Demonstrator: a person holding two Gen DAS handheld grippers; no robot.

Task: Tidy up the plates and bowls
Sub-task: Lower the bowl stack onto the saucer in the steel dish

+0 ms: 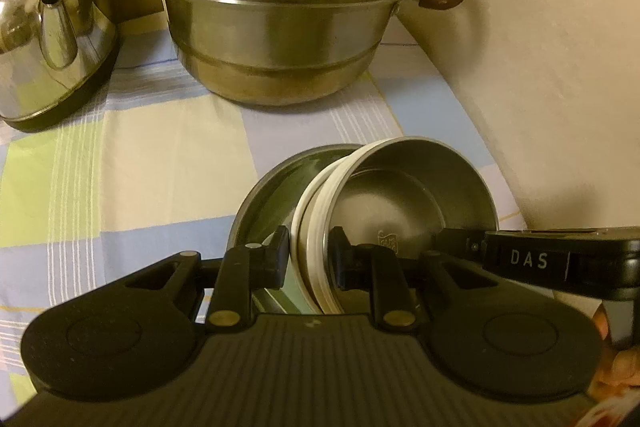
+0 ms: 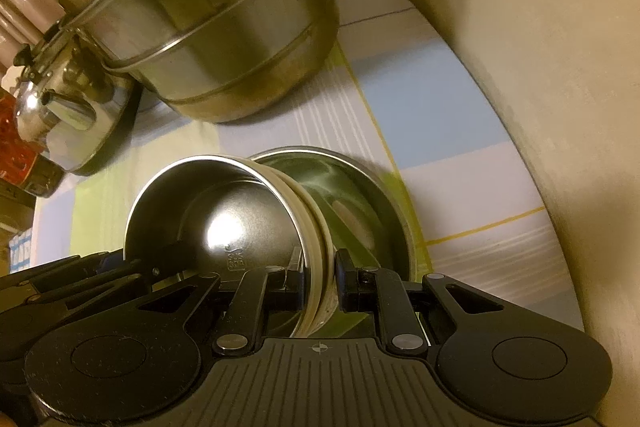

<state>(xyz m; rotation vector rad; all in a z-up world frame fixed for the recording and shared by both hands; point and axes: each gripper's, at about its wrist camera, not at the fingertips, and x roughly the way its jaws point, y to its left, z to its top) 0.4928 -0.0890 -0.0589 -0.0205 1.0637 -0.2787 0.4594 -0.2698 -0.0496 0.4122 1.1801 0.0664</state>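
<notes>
Both tongs are on the same bowl (image 1: 400, 195), a steel one with a cream outer wall, bottom centre in both views. Left tongs (image 1: 309, 259) pinch its rim, one finger inside and one outside. Right tongs (image 2: 318, 277) pinch the rim on the opposite side the same way.

The bowl is tilted, sitting partly inside a wider steel dish (image 1: 276, 179) on the checked cloth of the bench (image 1: 120, 155). I can't tell whether it's resting on the dish or lifted clear.

Step in hand, by my read: nesting the bowl into the dish, or pulling it out. The frames don't settle which.

If nesting, next move is to level the bowl, centre it over the dish, lower it, then release both sides together so it doesn't tip.

Steamer pot (image 1: 280, 11) and kettle (image 1: 52, 27) sit across the top of frame, well apart from the bowl.
</notes>
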